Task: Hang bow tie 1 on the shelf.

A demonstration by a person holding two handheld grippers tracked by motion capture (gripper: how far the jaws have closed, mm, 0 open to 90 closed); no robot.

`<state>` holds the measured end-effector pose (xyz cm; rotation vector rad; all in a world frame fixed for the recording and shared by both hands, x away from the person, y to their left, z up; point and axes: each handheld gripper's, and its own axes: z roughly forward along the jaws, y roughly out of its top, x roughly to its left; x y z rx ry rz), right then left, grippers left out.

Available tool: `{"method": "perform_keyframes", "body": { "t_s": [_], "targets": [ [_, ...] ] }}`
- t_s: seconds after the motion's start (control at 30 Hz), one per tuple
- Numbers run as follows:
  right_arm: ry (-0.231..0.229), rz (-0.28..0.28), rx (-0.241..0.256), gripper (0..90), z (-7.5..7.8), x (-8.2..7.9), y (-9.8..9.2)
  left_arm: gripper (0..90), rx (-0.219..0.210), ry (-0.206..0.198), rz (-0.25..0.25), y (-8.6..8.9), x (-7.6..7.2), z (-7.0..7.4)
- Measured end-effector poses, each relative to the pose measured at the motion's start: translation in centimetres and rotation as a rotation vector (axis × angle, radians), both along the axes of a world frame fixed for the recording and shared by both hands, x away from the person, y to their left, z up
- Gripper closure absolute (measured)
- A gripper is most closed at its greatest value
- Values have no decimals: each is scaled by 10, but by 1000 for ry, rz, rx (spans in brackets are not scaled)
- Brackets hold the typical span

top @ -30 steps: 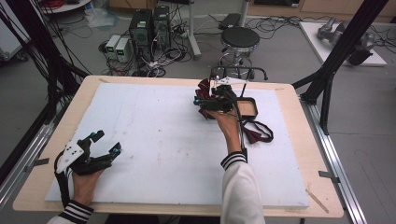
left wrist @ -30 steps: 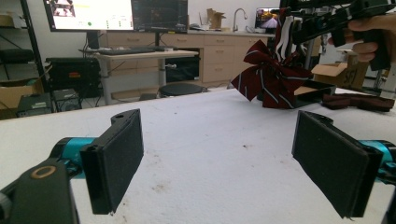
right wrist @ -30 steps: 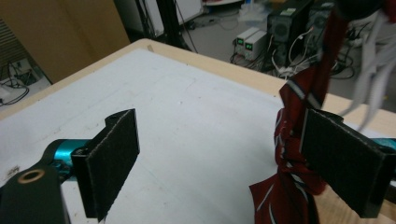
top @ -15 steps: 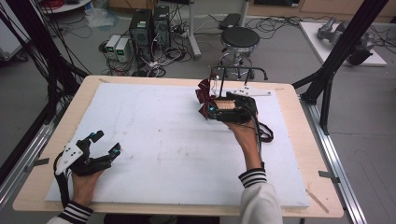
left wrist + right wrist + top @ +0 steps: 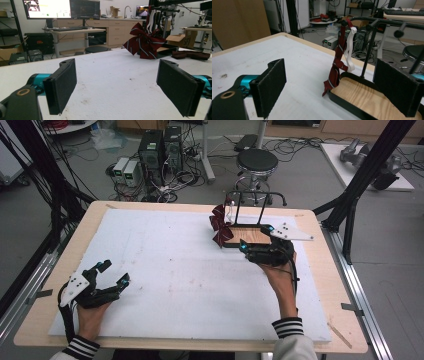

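The left gripper (image 5: 111, 278) is rested at the near left corner of the white board (image 5: 165, 270), its jaws spread wide with nothing between them; no part in the work is being taken by it. Farther right, the striped bow (image 5: 220, 226) is seen hanging from the top bar of the black rack (image 5: 255, 195) at the far edge, its lower end draped at the left rim of the rack's wooden tray (image 5: 252, 236); a white strap hangs beside it from the same bar. The right gripper (image 5: 256, 240) is held over the near edge of the tray, just beside the bow but apart from it, jaws wide open and empty.

The step in hand is judged to be the hanging of the bow on the rack, with the grip already let go. If the bow is to be settled further, the right gripper would need to be brought leftward and closed on the fabric without the strap being caught. Otherwise a clean withdrawal past the tray rim is called for.
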<state>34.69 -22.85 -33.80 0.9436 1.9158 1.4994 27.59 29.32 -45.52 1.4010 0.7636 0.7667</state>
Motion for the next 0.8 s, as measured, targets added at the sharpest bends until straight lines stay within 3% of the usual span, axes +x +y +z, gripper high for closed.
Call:
{"method": "perform_keyframes", "body": {
  "t_s": [0.47,0.8],
  "targets": [
    [0,-37,-19,106,-34,-38,-34,169,3,8,7,-1,1,0],
    [47,-49,-31,107,-56,-45,-44,169,3,-1,10,-1,0,0]
  ]
}}
